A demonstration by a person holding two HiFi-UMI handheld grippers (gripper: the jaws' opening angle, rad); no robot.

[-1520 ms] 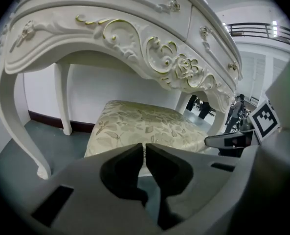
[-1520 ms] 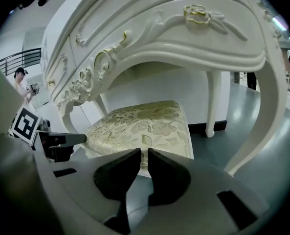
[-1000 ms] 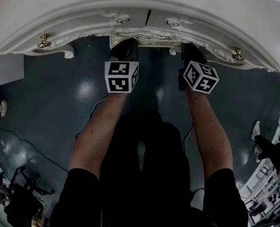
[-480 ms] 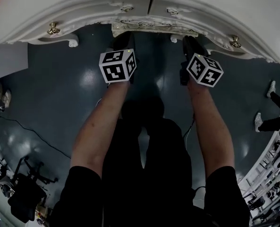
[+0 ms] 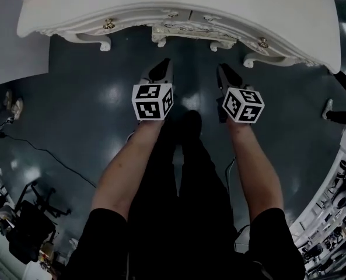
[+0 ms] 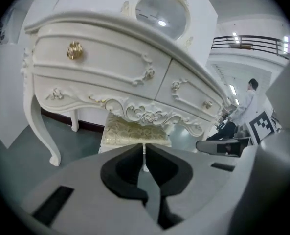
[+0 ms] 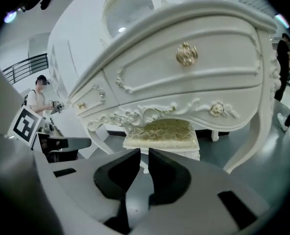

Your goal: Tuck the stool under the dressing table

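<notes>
The white carved dressing table (image 5: 178,4) stands ahead of me, with its round mirror (image 6: 162,11) on top. The cream floral stool (image 6: 135,131) sits tucked beneath its carved front, between the curved legs. In the right gripper view the stool (image 7: 164,131) shows under the apron too. From the head view only a strip of the stool (image 5: 187,38) peeks out. My left gripper (image 5: 163,67) and right gripper (image 5: 223,73) hang side by side over the dark floor, well short of the table. Both are shut and hold nothing.
A person (image 6: 250,94) stands off to the right in the left gripper view, another person (image 7: 37,99) at the left in the right gripper view. Cables (image 5: 38,150) and equipment (image 5: 27,232) lie on the floor at the left. A white panel (image 5: 15,45) stands left of the table.
Both grippers have drawn back from the table, so the stool looks smaller and farther away. The stool stays under the table. The jaws are as shut as before.
</notes>
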